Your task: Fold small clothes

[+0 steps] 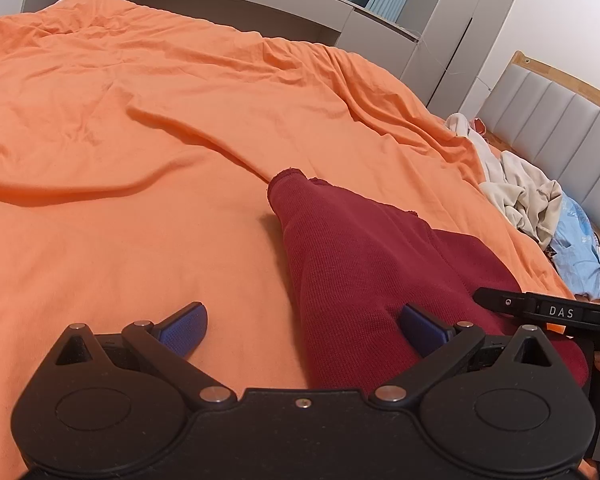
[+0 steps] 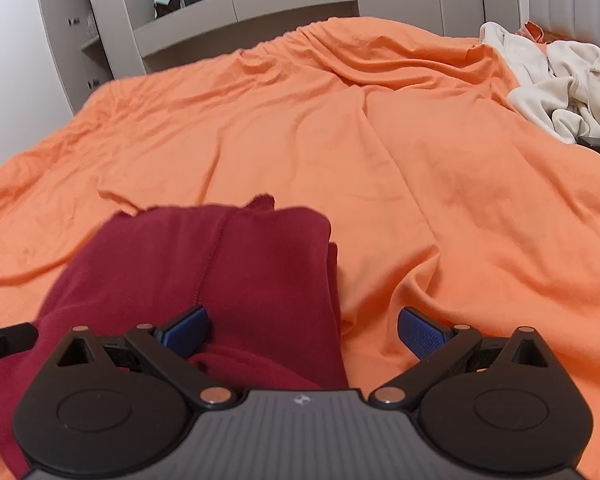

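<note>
A dark red knit garment (image 1: pixel 356 256) lies partly folded on the orange bed cover (image 1: pixel 140 120). It also shows in the right wrist view (image 2: pixel 204 264). My left gripper (image 1: pixel 304 328) is open, straddling the garment's near left edge, its right finger over the cloth and its left over bare cover. My right gripper (image 2: pixel 304 332) is open over the garment's near right edge, its left finger on the cloth. Neither holds anything. Part of the right gripper (image 1: pixel 548 312) shows at the left view's right edge.
A pile of cream clothes (image 2: pixel 564 80) and a light blue cloth (image 1: pixel 576 248) lie at the bed's right side by the grey padded headboard (image 1: pixel 560 120). Grey cabinets (image 2: pixel 292 0) stand beyond the bed's far edge. The orange cover (image 2: pixel 420 152) is wrinkled.
</note>
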A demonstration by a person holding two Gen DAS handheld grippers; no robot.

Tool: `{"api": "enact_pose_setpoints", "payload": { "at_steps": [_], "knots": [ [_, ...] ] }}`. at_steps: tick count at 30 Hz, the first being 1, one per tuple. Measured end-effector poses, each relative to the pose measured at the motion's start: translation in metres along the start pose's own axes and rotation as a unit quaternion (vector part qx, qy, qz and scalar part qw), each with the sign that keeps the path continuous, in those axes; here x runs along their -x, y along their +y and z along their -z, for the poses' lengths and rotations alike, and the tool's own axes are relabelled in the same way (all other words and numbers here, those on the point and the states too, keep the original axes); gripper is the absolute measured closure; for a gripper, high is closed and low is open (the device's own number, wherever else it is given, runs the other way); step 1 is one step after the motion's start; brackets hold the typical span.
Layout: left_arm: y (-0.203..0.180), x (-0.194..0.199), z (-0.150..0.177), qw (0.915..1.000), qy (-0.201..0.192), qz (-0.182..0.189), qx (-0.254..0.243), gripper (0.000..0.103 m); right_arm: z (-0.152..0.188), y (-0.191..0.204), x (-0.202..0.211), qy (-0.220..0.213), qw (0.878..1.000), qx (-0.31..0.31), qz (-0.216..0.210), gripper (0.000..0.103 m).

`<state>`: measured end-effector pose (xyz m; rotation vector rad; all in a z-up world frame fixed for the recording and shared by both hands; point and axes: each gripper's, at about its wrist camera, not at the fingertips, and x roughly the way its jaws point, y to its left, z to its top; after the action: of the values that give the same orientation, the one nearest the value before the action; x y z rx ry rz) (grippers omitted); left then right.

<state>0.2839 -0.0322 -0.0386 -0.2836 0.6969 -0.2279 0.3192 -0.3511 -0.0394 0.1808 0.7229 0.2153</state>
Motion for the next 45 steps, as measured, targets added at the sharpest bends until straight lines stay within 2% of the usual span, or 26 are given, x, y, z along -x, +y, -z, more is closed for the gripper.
{"api": "enact_pose_setpoints", "payload": {
  "at_steps": [4, 7, 10, 14, 16, 18, 20, 23, 24, 25, 27, 32, 35, 37, 42, 45],
  "knots": [
    [0.004, 0.007, -0.006, 0.9996, -0.003, 0.024, 0.012, 0.001, -0.006, -0.023, 0.013, -0.022, 0.997, -0.056, -0.051, 0.000],
    [0.006, 0.009, -0.008, 0.9984, -0.005, 0.055, 0.014, 0.001, -0.009, -0.050, 0.013, -0.015, 0.986, -0.133, -0.101, 0.000],
    [0.006, 0.003, -0.006, 0.9982, 0.010, 0.059, 0.012, 0.000, -0.005, -0.076, 0.003, 0.010, 0.962, -0.219, -0.163, 0.000],
    [0.008, -0.004, -0.004, 0.9979, 0.018, 0.061, 0.012, 0.000, 0.003, -0.098, -0.013, 0.039, 0.926, -0.301, -0.227, 0.000],
    [0.010, -0.006, -0.003, 0.9976, 0.017, 0.065, 0.014, 0.000, 0.005, -0.105, -0.020, 0.048, 0.921, -0.316, -0.224, 0.000],
    [0.012, -0.006, -0.002, 0.9972, 0.016, 0.070, 0.017, 0.000, 0.006, -0.108, -0.024, 0.054, 0.920, -0.323, -0.214, 0.001],
    [0.015, -0.006, 0.000, 0.9968, 0.014, 0.076, 0.020, 0.000, 0.008, -0.108, -0.026, 0.057, 0.924, -0.318, -0.204, 0.008],
    [0.016, -0.006, 0.002, 0.9966, 0.009, 0.079, 0.021, 0.000, 0.012, -0.103, -0.026, 0.059, 0.933, -0.310, -0.175, 0.040],
    [0.016, -0.006, 0.002, 0.9966, 0.008, 0.080, 0.020, 0.000, 0.014, -0.100, -0.026, 0.061, 0.935, -0.307, -0.166, 0.056],
    [0.016, -0.006, 0.003, 0.9965, 0.007, 0.080, 0.020, 0.000, 0.016, -0.097, -0.027, 0.065, 0.937, -0.303, -0.162, 0.063],
    [0.018, -0.006, 0.004, 0.9965, 0.005, 0.081, 0.020, 0.000, 0.017, -0.090, -0.026, 0.060, 0.942, -0.289, -0.157, 0.068],
    [0.019, -0.006, 0.005, 0.9967, 0.004, 0.079, 0.018, 0.000, 0.012, -0.049, -0.013, 0.027, 0.981, -0.164, -0.100, 0.075],
    [0.019, -0.006, 0.005, 0.9967, 0.004, 0.079, 0.018, 0.000, 0.010, -0.024, -0.004, 0.007, 0.993, -0.097, -0.073, 0.075],
    [0.019, -0.005, 0.005, 0.9968, 0.003, 0.078, 0.018, 0.000, 0.009, -0.022, -0.001, 0.006, 0.993, -0.094, -0.072, 0.075],
    [0.019, -0.005, 0.004, 0.9967, 0.002, 0.079, 0.019, 0.000, 0.011, -0.042, -0.003, 0.022, 0.983, -0.153, -0.100, 0.074],
    [0.019, -0.006, 0.002, 0.9964, 0.004, 0.082, 0.022, 0.000, 0.012, -0.045, -0.004, 0.024, 0.982, -0.155, -0.101, 0.073]
  ]
}}
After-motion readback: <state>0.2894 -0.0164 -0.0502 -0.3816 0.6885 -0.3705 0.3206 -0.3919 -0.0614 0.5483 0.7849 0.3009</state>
